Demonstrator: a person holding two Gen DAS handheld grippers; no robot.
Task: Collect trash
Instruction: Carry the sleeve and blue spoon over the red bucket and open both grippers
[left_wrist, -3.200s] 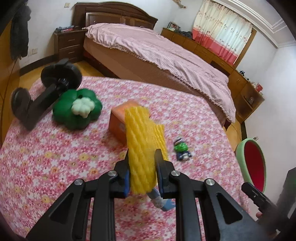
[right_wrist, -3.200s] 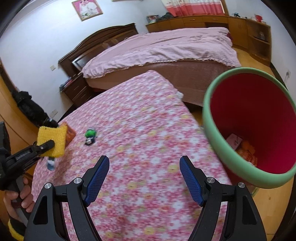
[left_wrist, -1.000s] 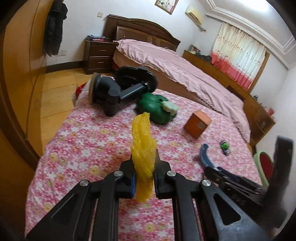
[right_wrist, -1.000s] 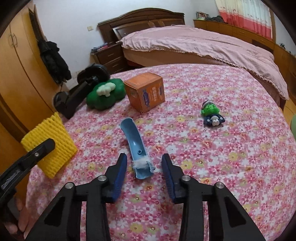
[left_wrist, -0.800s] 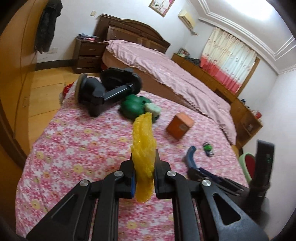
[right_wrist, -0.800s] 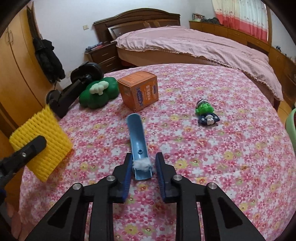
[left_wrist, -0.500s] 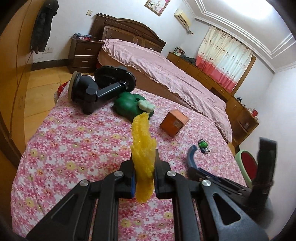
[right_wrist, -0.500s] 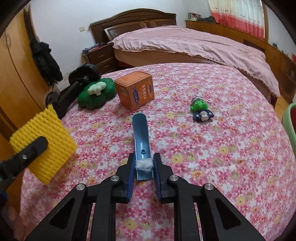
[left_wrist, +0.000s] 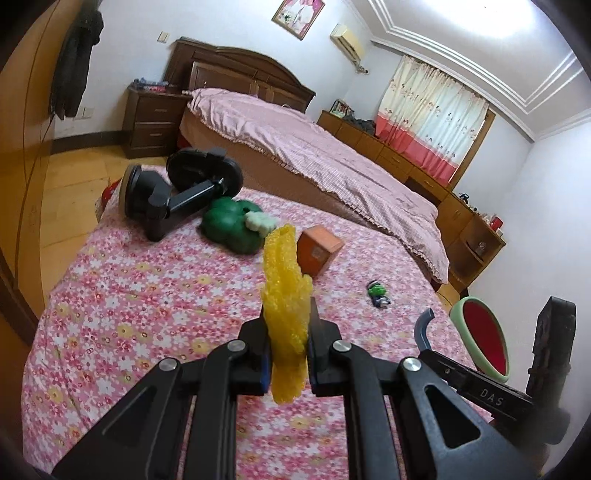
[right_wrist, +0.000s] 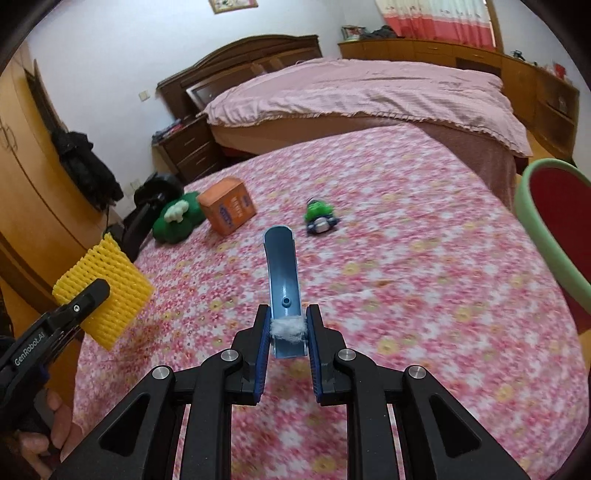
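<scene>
Red inside, the bin (right_wrist: 554, 236) lay right of both loads, nearer your right claw (right_wrist: 289, 334), clamped on the blue strip (right_wrist: 282, 273), than your left claw (left_wrist: 287, 345), clamped on the foam net (left_wrist: 284, 291).

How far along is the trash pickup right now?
Midway. In hand: the left claw is shut on the yellow foam net, and the right claw is shut on the blue curved plastic piece, both lifted off the floral cloth. Neither is yet over the green-rimmed red bin at the table's edge. Still on the cloth: the orange box and the small green figure.
</scene>
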